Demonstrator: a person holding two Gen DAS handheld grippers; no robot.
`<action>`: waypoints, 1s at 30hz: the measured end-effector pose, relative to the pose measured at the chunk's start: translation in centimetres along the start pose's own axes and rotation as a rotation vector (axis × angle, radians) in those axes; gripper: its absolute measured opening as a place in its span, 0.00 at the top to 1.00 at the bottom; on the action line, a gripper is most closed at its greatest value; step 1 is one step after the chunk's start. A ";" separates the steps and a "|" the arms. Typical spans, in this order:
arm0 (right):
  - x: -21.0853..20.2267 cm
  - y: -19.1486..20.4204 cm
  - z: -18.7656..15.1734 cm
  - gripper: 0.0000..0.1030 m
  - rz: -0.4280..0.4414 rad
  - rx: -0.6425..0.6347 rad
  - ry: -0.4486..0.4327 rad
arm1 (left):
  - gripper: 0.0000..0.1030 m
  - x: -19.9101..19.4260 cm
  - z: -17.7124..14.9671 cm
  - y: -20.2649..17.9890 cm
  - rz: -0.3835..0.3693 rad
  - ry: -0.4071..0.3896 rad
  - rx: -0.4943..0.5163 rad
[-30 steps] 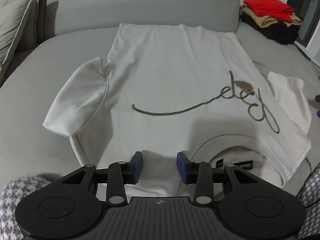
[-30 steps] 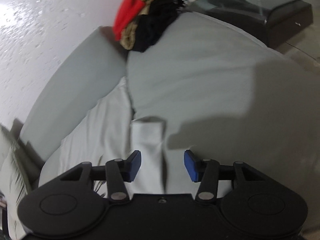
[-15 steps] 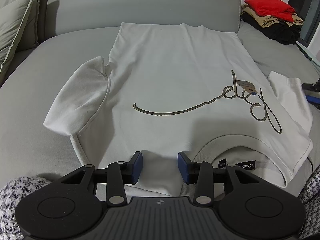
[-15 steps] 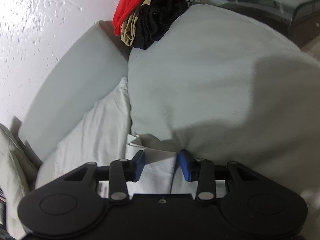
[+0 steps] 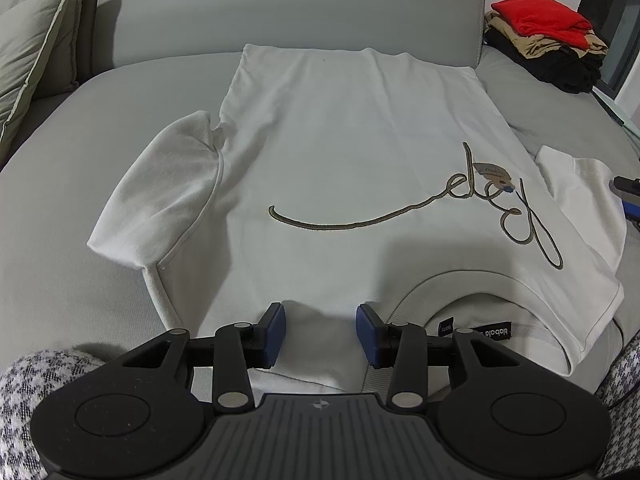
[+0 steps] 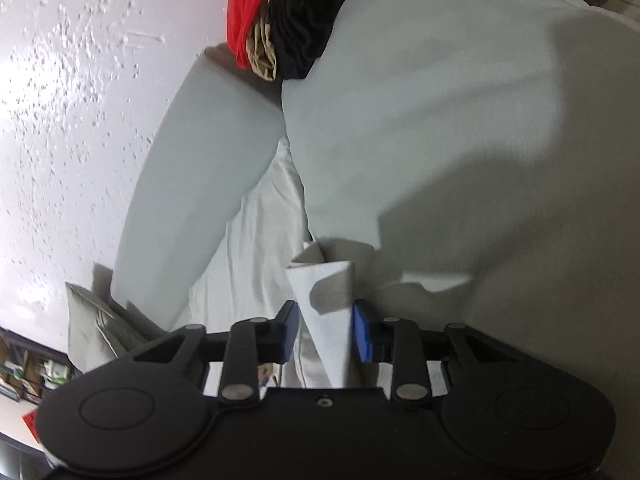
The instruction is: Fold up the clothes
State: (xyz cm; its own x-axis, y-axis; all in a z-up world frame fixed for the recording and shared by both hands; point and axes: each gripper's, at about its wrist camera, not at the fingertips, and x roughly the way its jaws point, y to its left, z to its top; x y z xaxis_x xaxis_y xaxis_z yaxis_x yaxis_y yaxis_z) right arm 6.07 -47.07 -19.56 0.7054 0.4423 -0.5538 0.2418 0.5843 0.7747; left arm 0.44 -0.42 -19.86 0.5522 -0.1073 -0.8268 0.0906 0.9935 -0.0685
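A white T-shirt (image 5: pixel 352 152) with a gold script design lies flat on a grey sofa seat (image 5: pixel 60 216), collar (image 5: pixel 472 320) toward me. My left gripper (image 5: pixel 320 334) is open, just above the shirt's near shoulder edge, left of the collar. The shirt's right sleeve (image 5: pixel 580 188) lies at the right, with my right gripper's tip showing at the frame edge (image 5: pixel 628 196). In the right wrist view the right gripper (image 6: pixel 325 332) has its pads around the lifted white sleeve (image 6: pixel 328 300); a gap shows beside the left pad.
A pile of folded clothes, red on top, (image 5: pixel 548 40) sits at the sofa's back right; it also shows in the right wrist view (image 6: pixel 280 12). Grey cushions (image 5: pixel 32 52) stand at the back left. The sofa backrest (image 5: pixel 280 4) runs behind the shirt.
My right gripper has closed in on the right sleeve and lifted it off the seat. My left gripper has stayed open over the near shoulder, barely moving.
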 end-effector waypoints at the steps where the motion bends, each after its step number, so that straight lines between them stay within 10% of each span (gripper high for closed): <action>1: 0.1 0.0 0.1 0.72 0.001 0.000 -0.002 | 0.60 0.0 0.0 0.0 0.002 0.001 0.001; 12: -0.8 2.0 -0.2 0.98 -0.042 -0.088 -0.124 | 0.60 0.0 0.1 0.0 0.008 0.003 0.002; 18: -6.2 4.3 -3.3 0.98 -0.270 -0.184 -0.404 | 0.60 0.0 0.0 0.0 0.013 -0.001 0.011; 27: -2.5 4.2 -3.4 0.95 -0.519 -0.251 -0.304 | 0.60 -0.2 -0.2 0.0 0.023 -0.011 0.033; 30: -3.0 4.7 -3.8 0.80 -0.525 -0.258 -0.283 | 0.61 -0.9 -0.3 0.0 0.036 -0.019 0.046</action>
State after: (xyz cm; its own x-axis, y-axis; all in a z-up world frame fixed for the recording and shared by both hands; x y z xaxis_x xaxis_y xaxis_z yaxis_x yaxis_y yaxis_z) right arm 2.54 -43.08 -15.39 0.6938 -0.1229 -0.7096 0.4597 0.8341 0.3050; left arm -0.28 -0.28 -19.26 0.5711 -0.0731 -0.8176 0.1085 0.9940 -0.0131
